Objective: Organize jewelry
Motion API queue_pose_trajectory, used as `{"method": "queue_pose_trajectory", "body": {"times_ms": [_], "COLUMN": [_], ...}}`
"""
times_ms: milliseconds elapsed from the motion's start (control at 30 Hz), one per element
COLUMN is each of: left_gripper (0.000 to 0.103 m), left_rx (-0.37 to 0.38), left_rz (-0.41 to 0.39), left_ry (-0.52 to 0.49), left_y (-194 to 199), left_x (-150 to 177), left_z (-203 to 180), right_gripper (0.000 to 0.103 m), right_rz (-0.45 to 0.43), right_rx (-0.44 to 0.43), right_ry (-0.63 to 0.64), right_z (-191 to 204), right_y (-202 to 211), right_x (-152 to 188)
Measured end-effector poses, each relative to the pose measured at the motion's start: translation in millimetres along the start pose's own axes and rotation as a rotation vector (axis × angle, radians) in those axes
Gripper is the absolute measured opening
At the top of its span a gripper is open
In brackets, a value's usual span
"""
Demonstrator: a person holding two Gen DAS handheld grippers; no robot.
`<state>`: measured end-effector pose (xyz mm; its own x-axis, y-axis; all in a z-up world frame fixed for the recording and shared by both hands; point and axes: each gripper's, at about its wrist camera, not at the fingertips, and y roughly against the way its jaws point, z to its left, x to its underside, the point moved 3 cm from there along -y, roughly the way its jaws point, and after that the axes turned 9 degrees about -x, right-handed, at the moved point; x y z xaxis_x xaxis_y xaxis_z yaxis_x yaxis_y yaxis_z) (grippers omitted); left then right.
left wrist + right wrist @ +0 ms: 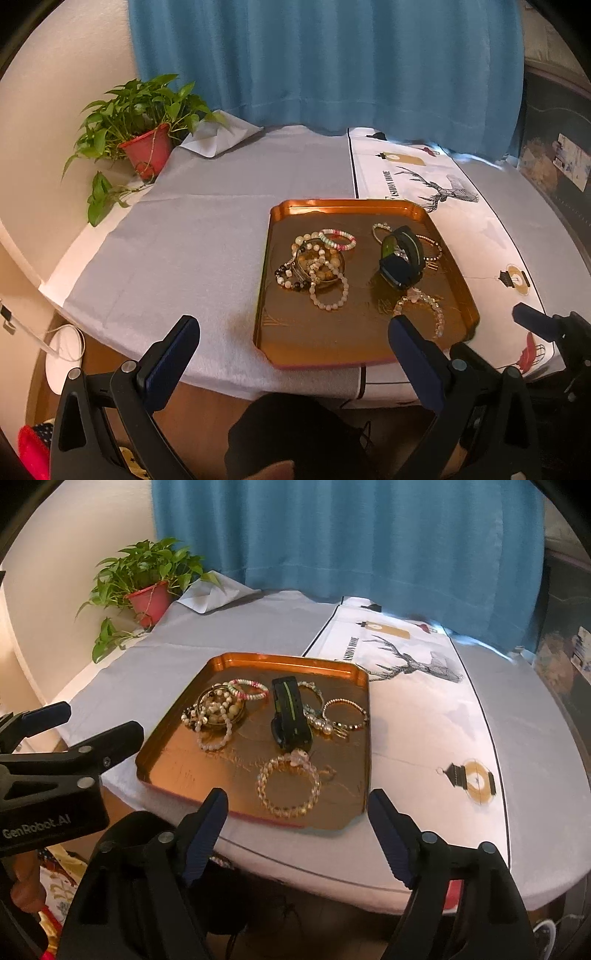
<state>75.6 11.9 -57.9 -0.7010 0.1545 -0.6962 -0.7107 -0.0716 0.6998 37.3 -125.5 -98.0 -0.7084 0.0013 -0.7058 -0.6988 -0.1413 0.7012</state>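
A copper tray (295, 339) (177, 764) sits on the table and holds jewelry. A pile of beaded bracelets (317, 266) (216, 710) lies at its left, with a pink and white bead bracelet (338, 239) (249, 689) behind. A black watch with a green stripe (400, 262) (290, 716) lies in the middle. A clear bead bracelet (424, 306) (289, 786) lies near the front edge. Thin gold bracelets (345, 714) lie at the right. My left gripper (291, 347) is open and empty before the tray's front edge. My right gripper (297, 819) is open and empty, just short of the clear bracelet.
The table has a grey cloth (192, 236) and a white printed runner with a deer (454, 192) (417, 664). A potted plant in a red pot (147, 147) (149, 598) stands at the far left. A blue curtain (325, 62) hangs behind.
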Motion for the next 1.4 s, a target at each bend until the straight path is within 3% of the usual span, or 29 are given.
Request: {"method": "queue_pose_trajectory", "body": {"times_ms": [400, 1400], "left_gripper": [0.101, 0.101], "left_rx": [-0.019, -0.031], "left_rz": [0.009, 0.012], "left_ry": [0.001, -0.006], "left_y": [4.3, 4.1], "left_x": [8.5, 9.5], "left_z": [0.1, 1.3], "right_gripper": [0.103, 0.103], "right_rz": [-0.025, -0.02], "right_rx": [0.034, 0.035], "right_ry": [0.014, -0.002], "right_z": [0.2, -8.2], "right_y": [13.3, 11.7], "right_x": [4.5, 5.7]}}
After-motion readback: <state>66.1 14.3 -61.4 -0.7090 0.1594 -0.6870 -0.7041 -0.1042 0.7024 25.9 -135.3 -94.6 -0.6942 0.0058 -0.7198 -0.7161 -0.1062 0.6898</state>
